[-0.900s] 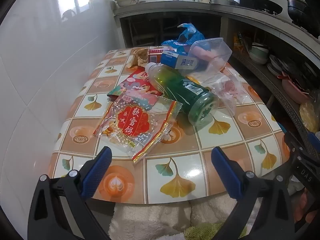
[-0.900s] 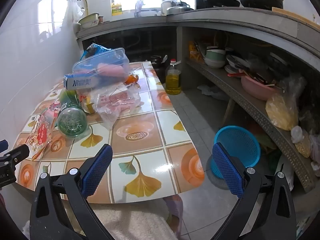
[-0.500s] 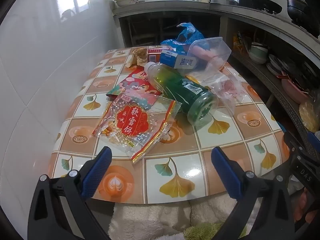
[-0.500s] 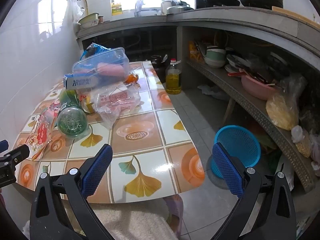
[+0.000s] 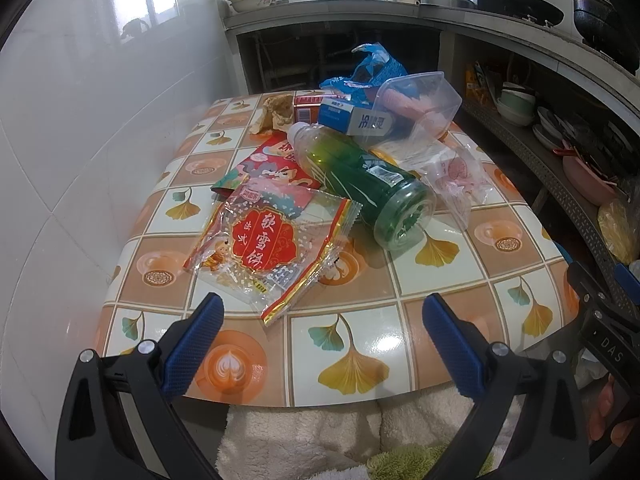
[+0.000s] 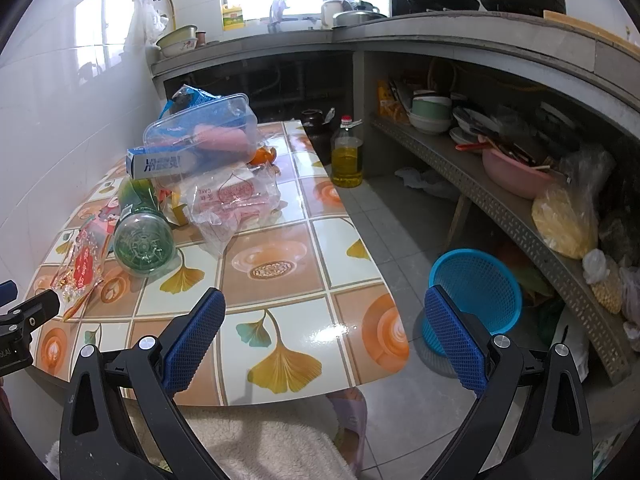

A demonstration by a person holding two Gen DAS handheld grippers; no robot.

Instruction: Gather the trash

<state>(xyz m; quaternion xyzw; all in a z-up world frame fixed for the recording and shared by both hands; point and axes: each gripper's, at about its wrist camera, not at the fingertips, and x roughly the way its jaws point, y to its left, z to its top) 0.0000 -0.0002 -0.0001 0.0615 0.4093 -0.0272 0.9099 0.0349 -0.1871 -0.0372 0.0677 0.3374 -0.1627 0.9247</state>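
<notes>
Trash is heaped on the tiled table (image 5: 352, 344): a clear snack wrapper with a red label (image 5: 264, 248), a green plastic bottle (image 5: 368, 188) on its side, a blue-and-white carton (image 5: 356, 118), a clear plastic tub (image 5: 416, 104), a crumpled clear bag (image 5: 452, 172) and a blue bag (image 5: 372, 68). My left gripper (image 5: 320, 316) hovers open over the table's near edge, just short of the wrapper, nothing between its fingers. My right gripper (image 6: 322, 312) is open and empty over the table's near right corner, with the bottle (image 6: 144, 236) and the clear bag (image 6: 232, 200) ahead to its left.
A blue mesh basket (image 6: 476, 292) stands on the floor right of the table. An oil bottle (image 6: 347, 156) stands beyond the table. Shelves with bowls (image 6: 516, 168) run along the right, a white tiled wall (image 5: 80, 140) along the left. Fleecy fabric (image 5: 304, 440) lies below the table's near edge.
</notes>
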